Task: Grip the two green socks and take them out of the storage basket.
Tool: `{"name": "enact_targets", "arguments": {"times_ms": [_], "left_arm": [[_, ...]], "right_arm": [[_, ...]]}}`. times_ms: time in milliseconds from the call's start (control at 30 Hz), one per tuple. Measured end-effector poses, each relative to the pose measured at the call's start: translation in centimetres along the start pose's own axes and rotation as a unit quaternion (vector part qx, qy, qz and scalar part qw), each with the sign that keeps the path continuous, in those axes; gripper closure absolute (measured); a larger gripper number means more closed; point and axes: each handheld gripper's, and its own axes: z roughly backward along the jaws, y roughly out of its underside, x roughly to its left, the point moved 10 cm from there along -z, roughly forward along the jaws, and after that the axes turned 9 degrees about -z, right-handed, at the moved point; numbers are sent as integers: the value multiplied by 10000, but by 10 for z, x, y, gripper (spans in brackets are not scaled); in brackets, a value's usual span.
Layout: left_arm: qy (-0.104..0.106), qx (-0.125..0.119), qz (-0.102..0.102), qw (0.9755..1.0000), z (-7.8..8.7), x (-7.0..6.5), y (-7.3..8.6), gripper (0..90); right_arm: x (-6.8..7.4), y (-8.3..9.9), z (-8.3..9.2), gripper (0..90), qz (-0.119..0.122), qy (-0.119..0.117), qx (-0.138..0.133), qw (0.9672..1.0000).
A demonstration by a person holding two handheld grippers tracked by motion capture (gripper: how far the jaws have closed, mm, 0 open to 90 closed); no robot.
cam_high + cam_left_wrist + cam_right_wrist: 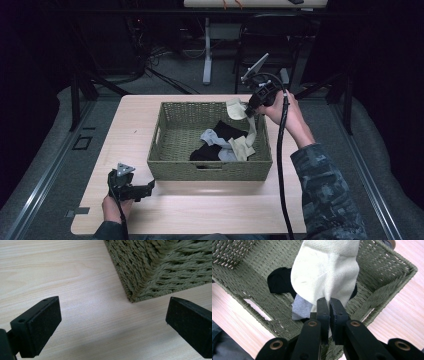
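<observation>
Right gripper [329, 305]: jaws clamped on cream sock [327, 270], held above woven basket [172, 167] at its 2 o'clock corner. Left gripper [112, 322]: jaws wide apart, nothing between, over surface [75, 290] at basket's 7 o'clock corner.

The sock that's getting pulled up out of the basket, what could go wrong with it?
The right gripper pinches only a small fold of the cream sock, so it might slip free and drop back. Its lower end lies on the pile by the grey sock and black sock, so one might snag and come along. The sock hangs beside the basket wall and might catch on the rim.
</observation>
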Motion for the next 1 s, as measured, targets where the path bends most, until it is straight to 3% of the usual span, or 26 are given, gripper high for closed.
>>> {"name": "enact_targets", "arguments": {"times_ms": [533, 1000], "left_arm": [[9, 5, 3, 10000, 0, 0, 0, 0], [8, -1, 9, 10000, -1, 0, 0, 0]], "right_arm": [[-7, -2, 25, 868, -45, 55, -163, 9998], [-53, 19, 57, 867, -454, 328, -290, 9980]]}}
